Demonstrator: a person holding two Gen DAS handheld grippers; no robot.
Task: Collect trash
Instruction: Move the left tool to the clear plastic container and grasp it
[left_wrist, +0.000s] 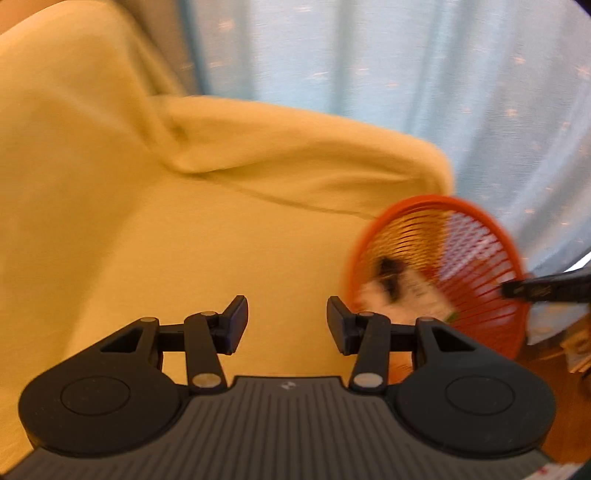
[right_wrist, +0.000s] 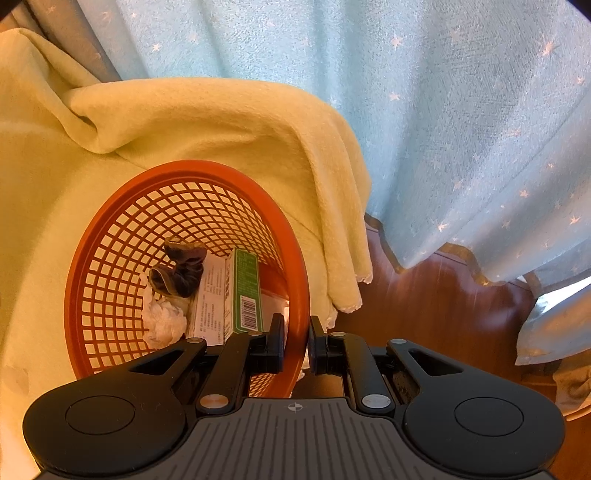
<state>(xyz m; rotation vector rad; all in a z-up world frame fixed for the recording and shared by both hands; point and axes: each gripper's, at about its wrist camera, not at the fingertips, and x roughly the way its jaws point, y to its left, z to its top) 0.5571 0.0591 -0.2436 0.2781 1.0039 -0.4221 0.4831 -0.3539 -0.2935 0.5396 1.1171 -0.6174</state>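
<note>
Right wrist view: right gripper (right_wrist: 296, 345) clamps the orange basket (right_wrist: 79, 280) rim, lower centre; trash inside. Left gripper (left_wrist: 287, 325) spread apart, empty. Best keep the basket level while carrying.

Warm daylight glows through the far curtain (right_wrist: 461, 129); the left wrist view is motion-blurred, both bend at edges.

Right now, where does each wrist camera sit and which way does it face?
Left wrist: behind the open left gripper, facing the yellow blanket; orange basket at right, blurred.
Right wrist: behind the right gripper clamping the orange basket's rim, looking into it at the green box.
Shared: basket, blanket, blue curtain.
</note>
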